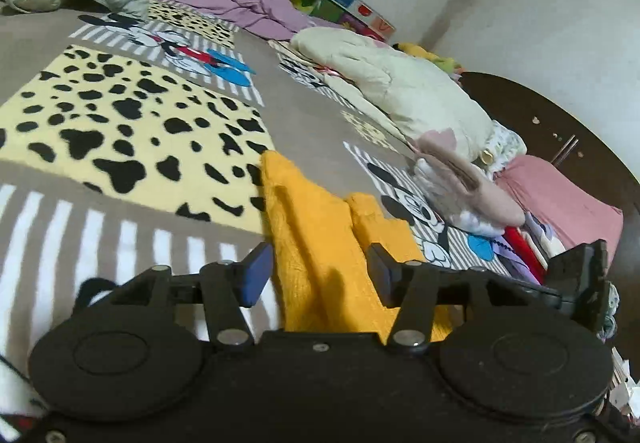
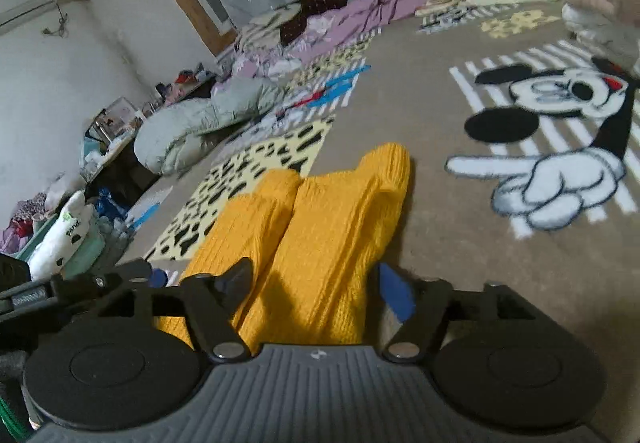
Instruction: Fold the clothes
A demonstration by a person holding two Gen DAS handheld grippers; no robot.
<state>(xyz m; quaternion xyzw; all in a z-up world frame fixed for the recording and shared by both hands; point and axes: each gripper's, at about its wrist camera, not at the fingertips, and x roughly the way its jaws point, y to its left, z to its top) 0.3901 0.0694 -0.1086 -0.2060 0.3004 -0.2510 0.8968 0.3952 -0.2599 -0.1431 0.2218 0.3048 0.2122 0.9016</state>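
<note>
Both the left tongs [image 1: 318,275] and the right tongs [image 2: 316,289] are spread over the yellow knitted garment [image 2: 320,227], on a brown cartoon-printed blanket [image 2: 460,255]; ahead, piled clothes [image 1: 400,91].

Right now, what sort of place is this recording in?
Probably a lived-in bedroom: a cartoon-print blanket spread wide, heaps of bedding and clothes around it, an air conditioner on the wall, a yellow knit garment laid out.

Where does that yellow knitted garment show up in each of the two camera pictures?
Left wrist view: the yellow knitted garment lies bottom centre, running up between the open left gripper.
Right wrist view: it lies bottom centre, between the open right gripper.
Shared landmark: the leopard-spot patch of the blanket, left of the garment in both.
</note>
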